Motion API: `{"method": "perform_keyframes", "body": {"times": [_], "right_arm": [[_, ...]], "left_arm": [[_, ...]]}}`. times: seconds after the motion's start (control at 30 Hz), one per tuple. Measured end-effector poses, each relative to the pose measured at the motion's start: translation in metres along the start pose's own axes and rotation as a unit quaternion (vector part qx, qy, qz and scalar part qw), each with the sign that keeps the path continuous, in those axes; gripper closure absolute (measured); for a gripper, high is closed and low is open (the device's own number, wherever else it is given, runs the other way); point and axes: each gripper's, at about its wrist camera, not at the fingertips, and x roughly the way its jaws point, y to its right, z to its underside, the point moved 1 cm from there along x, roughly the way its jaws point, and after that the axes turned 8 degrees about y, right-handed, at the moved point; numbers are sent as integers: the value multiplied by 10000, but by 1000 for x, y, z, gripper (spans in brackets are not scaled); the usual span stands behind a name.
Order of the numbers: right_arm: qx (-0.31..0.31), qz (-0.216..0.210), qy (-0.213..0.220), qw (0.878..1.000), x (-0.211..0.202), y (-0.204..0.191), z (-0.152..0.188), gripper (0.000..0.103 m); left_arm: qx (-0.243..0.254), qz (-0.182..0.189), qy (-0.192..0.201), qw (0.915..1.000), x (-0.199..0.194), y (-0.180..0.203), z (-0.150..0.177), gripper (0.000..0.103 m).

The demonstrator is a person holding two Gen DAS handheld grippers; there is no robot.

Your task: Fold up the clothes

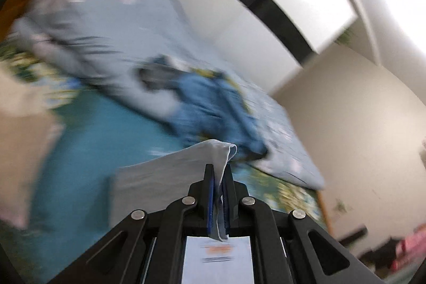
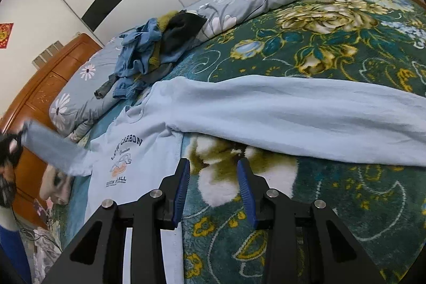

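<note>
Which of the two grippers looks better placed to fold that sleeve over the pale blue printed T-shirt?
Probably the left gripper: it is already shut on a sleeve of the pale blue printed T-shirt and holds it lifted. The right gripper is open and empty over the green floral bedspread.

Left gripper (image 1: 218, 177) clamped tight on pale blue cloth (image 1: 170, 172); right gripper (image 2: 214, 172) parted, empty, angled downward.
</note>
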Motion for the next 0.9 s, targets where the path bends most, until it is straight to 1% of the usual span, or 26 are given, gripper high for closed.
{"method": "perform_keyframes", "body": {"times": [0.07, 0.2, 0.27, 0.37, 0.43, 0.5, 0.57, 0.6, 0.63, 0.67, 0.7, 0.73, 0.8, 0.87, 0.9], "right_arm": [[36, -59, -12, 10000, 4, 4, 2, 65], [202, -135, -101, 9997, 15, 14, 8, 65], [300, -179, -118, 9993, 18, 20, 11, 65], [463, -302, -45, 9985, 18, 25, 14, 65], [486, -318, -32, 9983, 17, 25, 14, 65], [472, -315, -28, 9984, 16, 24, 14, 65], [413, -298, -22, 9987, 17, 23, 15, 65], [402, -288, -13, 9988, 17, 23, 15, 65], [400, -278, -4, 9988, 17, 22, 16, 65], [399, -262, 1, 9989, 16, 22, 15, 65], [387, -253, 3, 9989, 16, 20, 15, 65], [357, -277, 20, 9990, 16, 17, 14, 65], [266, -380, 67, 9989, 17, 7, 11, 65], [149, -528, 107, 9984, 22, -6, 5, 65], [102, -595, 109, 9981, 27, -13, 1, 65]], "left_arm": [[120, 385, -258, 9989, 43, 36, 9, 97], [508, 676, -828, 9930, 127, 82, 55, 97], [564, 674, -1193, 9890, 169, 92, 88, 97], [393, 548, -1662, 9838, 222, 89, 132, 97], [246, 438, -1918, 9802, 250, 83, 160, 97], [172, 379, -2078, 9773, 268, 76, 179, 97], [171, 327, -2175, 9754, 276, 71, 190, 95], [157, 337, -2214, 9745, 276, 70, 193, 90], [143, 348, -2253, 9736, 276, 69, 195, 77], [129, 359, -2292, 9726, 277, 67, 198, 68], [125, 436, -2293, 9723, 273, 67, 198, 57], [169, 547, -2237, 9730, 264, 67, 196, 54], [421, 614, -2044, 9761, 245, 69, 188, 51], [816, 503, -1678, 9812, 213, 67, 175, 45], [1060, 328, -1451, 9832, 195, 64, 169, 40]]}}
